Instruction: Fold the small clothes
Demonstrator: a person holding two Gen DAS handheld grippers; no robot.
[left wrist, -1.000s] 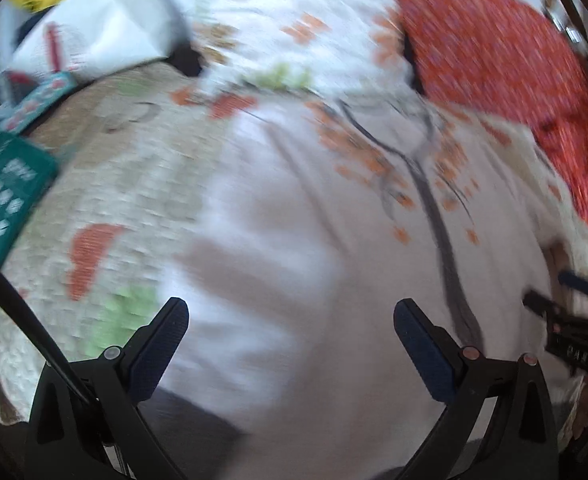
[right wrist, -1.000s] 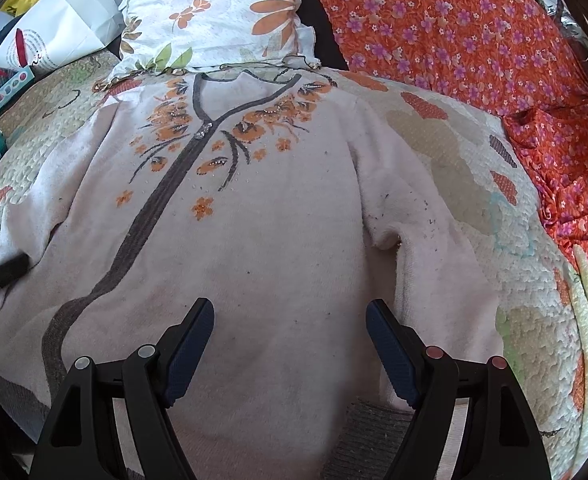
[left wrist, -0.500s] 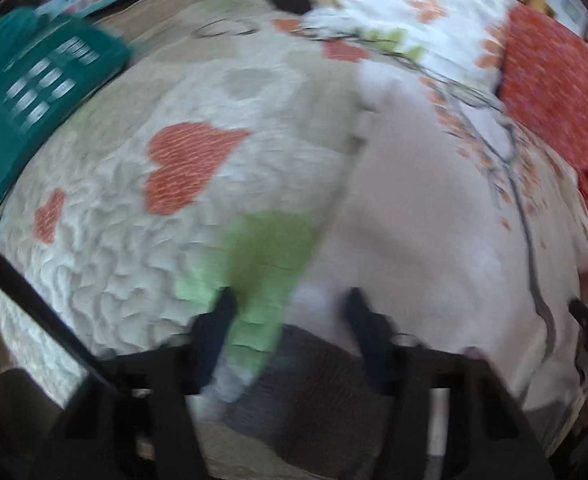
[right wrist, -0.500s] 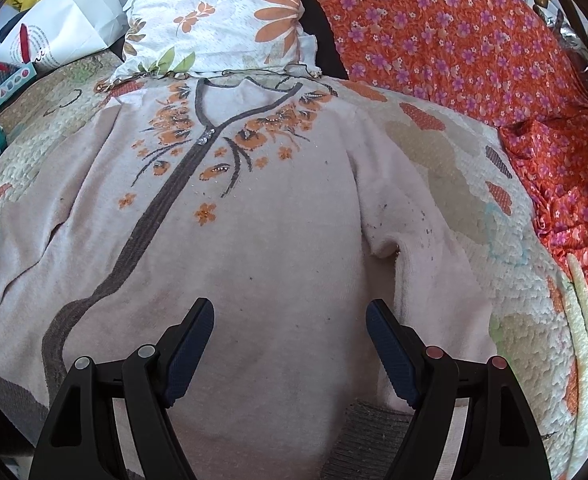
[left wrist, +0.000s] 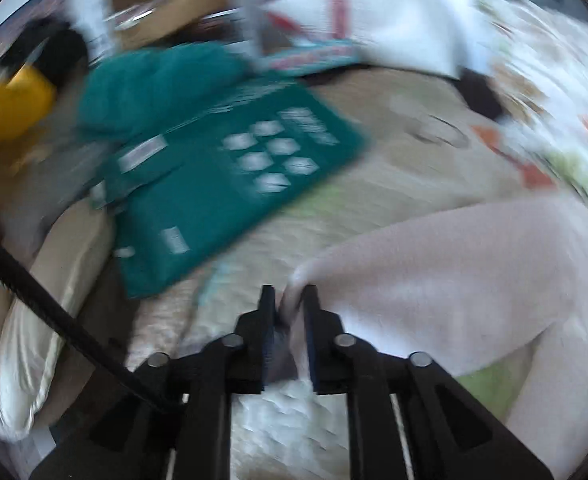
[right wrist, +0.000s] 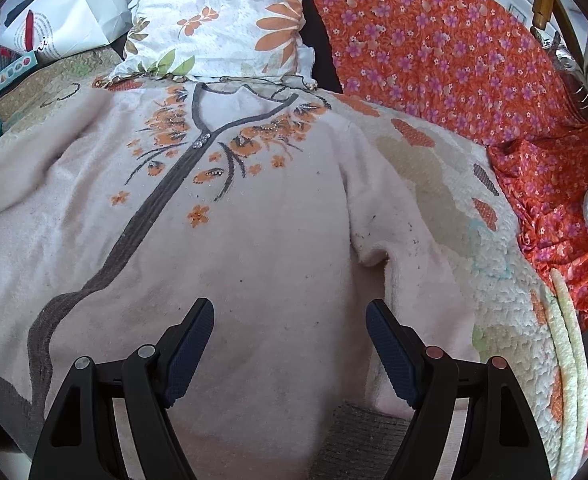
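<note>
L hand-held gripper (left wrist: 289, 312): 1.0 s ago jaws wide apart over the sweater body; 0.5 s ago narrowing over the gray-trimmed corner at the garment's left edge; now nearly together, clamped on a fold of pale fabric at the sleeve/edge of the sweater (left wrist: 454, 280). Cloth stands up between the pads, so the pinch looks real. L view heavily motion-blurred, and it now looks toward the green box (left wrist: 230, 184) at 11 o'clock and the white bag (left wrist: 394, 20) at 1 o'clock, whereas before it faced the sweater front. Judged: wrist swung while closing.

R hand-held gripper (right wrist: 290, 344): jaws apart, hovering above the lower body of the sweater (right wrist: 254, 240), holding nothing. View nearly unchanged across 1.0 s, only a slight drift.

Sweater position: flat, front up, on the quilted bed cover (right wrist: 474, 240); neckline at 12 o'clock just beside the floral pillow (right wrist: 222, 28); right sleeve at 3 o'clock lying along the body; gray hem at 6 o'clock. Orange floral fabric (right wrist: 454, 60) at 1–3 o'clock, apart from the sweater.

Meaning for task: grasp step done on the left side; no fold yet, as the right view shows the garment spread out. Likely next: carry the pinched edge toward 3 o'clock across the body. Risk: thin pinch may slip on fluffy knit.
</note>
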